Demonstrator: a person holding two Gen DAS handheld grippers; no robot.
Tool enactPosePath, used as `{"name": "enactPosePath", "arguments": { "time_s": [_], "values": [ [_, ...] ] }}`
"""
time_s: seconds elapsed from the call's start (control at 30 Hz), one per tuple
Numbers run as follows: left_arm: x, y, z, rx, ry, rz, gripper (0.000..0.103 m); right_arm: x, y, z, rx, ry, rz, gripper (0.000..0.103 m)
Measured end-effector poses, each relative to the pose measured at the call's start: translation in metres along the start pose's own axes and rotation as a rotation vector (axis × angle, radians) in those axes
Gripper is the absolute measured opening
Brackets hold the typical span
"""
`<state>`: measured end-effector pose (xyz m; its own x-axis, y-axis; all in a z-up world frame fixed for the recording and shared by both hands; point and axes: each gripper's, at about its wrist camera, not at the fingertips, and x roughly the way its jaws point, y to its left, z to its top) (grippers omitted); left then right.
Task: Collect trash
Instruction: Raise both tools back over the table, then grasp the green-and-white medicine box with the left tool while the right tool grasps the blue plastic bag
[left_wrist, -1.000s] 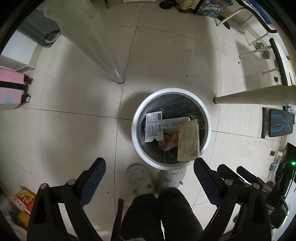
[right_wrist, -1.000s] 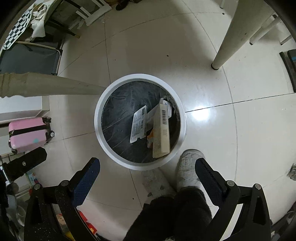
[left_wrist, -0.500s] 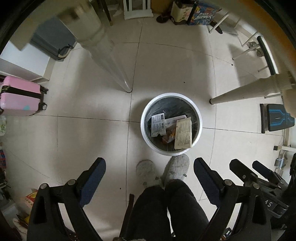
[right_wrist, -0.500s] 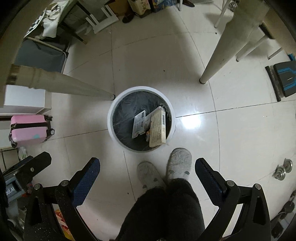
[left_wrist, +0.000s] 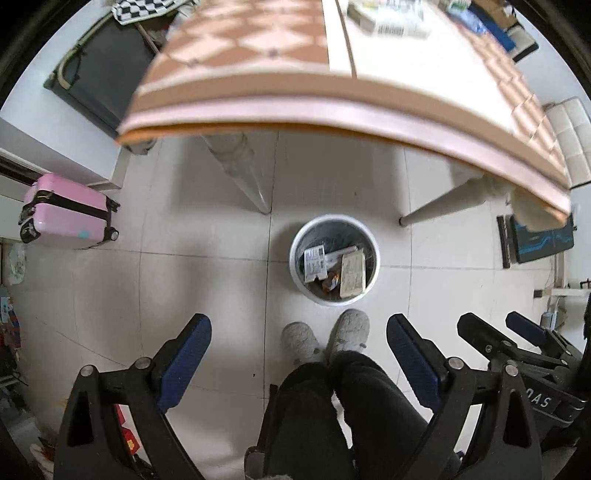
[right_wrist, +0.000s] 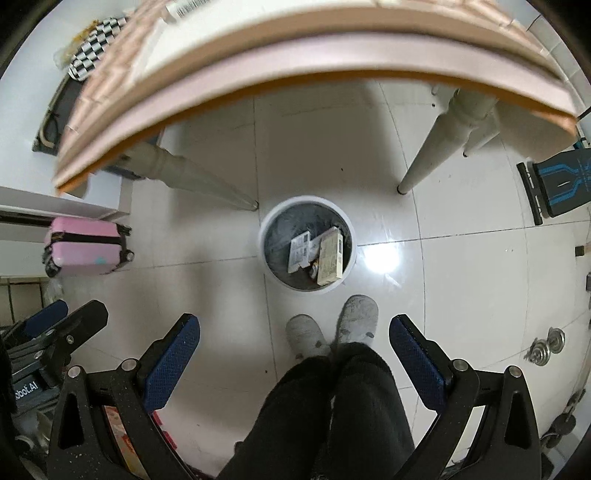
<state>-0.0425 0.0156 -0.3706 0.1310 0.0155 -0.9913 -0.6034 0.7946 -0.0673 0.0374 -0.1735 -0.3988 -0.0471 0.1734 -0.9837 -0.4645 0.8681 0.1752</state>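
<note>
1. The round white-rimmed trash bin with a dark liner sits on the tiled floor under the table's near edge, just past the person's grey slippers. Inside it lie a white printed paper label and a flat tan cardboard box, with something orange between them that is too small to name.

2. Left gripper: blue-padded jaws spread wide, nothing between them. Right gripper: same story, jaws wide apart and empty.

3. Risk: the pink-and-tan checked tabletop fills the view from 10 to 2 o'clock, close to the cameras. I judge a careless reach for trash on top could knock a gripper against its edge.

4. Risk: the two grippers hang near each other; the right one's fingers show at 4 o'clock in the left view, so a crossing reach could tangle them.

5. Hard to read: the tabletop is motion-blurred, and the items on it at 12 o'clock, apparently white packaging with a barcode, are cut off by the frame.

6. The pink hard-shell suitcase stands at 9 o'clock, well apart from the bin.
</note>
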Motion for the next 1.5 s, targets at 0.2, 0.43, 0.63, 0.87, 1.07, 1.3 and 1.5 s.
{"name": "enactPosePath", "arguments": {
  "time_s": [0.2,0.43,0.63,0.87,1.07,1.3,1.5],
  "values": [
    [-0.038,-0.002,0.039,-0.04,-0.078,-0.01,0.097,-0.063,0.005,0.025,0.033,-0.067,0.041,0.103],
    [-0.049,-0.015,0.132,-0.089,-0.114,-0.008,0.097,-0.114,-0.021,0.112,0.069,-0.137,0.018,0.103],
    [-0.032,-0.031,0.21,-0.215,-0.07,-0.054,0.097,-0.128,-0.066,0.229,0.101,-0.17,-0.003,0.103],
    [0.018,-0.064,0.289,-0.328,0.035,-0.087,0.097,-0.12,-0.103,0.396,0.073,-0.166,-0.021,0.103],
    [0.054,-0.077,0.321,-0.383,0.106,-0.059,0.097,-0.099,-0.123,0.508,0.053,-0.151,-0.04,0.103],
    [0.073,-0.082,0.335,-0.427,0.158,-0.006,0.099,-0.074,-0.144,0.597,0.075,-0.177,-0.043,0.103],
    [0.07,-0.089,0.341,-0.426,0.142,0.032,0.098,-0.045,-0.151,0.634,0.123,-0.158,0.008,0.075]
  ]
}}
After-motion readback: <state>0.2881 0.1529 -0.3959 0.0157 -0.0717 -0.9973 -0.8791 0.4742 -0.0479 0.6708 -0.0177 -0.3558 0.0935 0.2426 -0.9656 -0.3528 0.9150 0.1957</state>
